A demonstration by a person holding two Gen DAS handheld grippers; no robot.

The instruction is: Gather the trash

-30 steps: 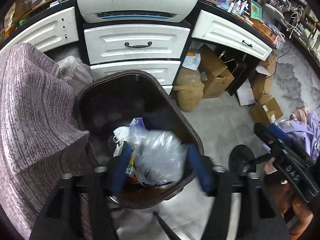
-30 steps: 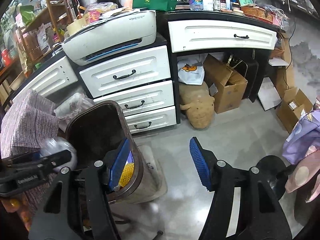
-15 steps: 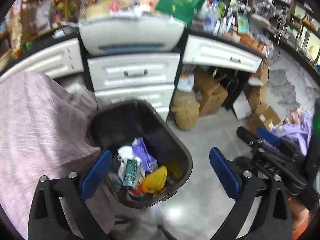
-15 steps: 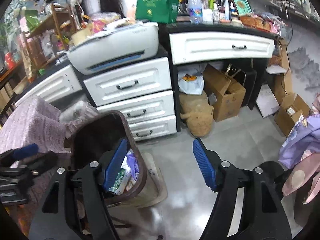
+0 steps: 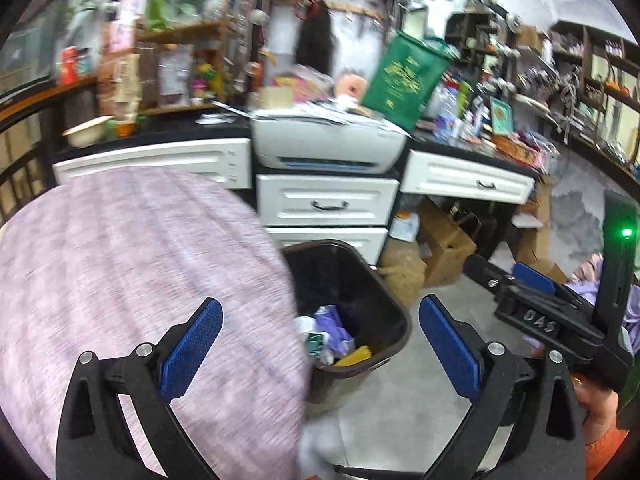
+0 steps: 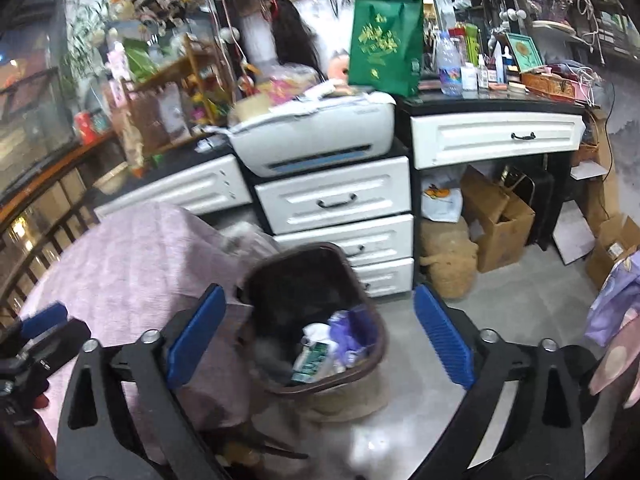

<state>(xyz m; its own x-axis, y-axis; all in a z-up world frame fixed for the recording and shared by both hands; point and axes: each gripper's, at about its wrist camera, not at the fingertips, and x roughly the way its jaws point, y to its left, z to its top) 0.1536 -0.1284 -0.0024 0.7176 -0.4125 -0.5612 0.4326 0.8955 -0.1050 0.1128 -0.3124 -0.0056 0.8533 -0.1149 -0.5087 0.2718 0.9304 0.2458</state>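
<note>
Desk (image 6: 496,98) with white drawers along the back; printer (image 6: 316,136) on its top near the middle. Purple-covered surface (image 5: 132,280) fills the left of both views; nothing loose can be made out on it (blurred).

Brown trash bin (image 6: 316,316) stands on the grey floor just in front of the desk's lower drawers, touching or nearly touching the purple cover's right edge. The trash (image 5: 334,338) is in the bin's bottom: white, purple, green and yellow scraps.

Left gripper (image 5: 318,352): jaws spread wide, nothing between the pads. Right gripper (image 6: 320,344): likewise spread, empty.

Key relation: the bin lies forward of and below both jaw gaps, mouth up. In the right wrist view it sits centred between the pads; in the left view it is offset, with the left pad over the purple cover. Judgement: neither gripper carries trash, so the next pickup must be found elsewhere; no candidate piece is identifiable.
</note>
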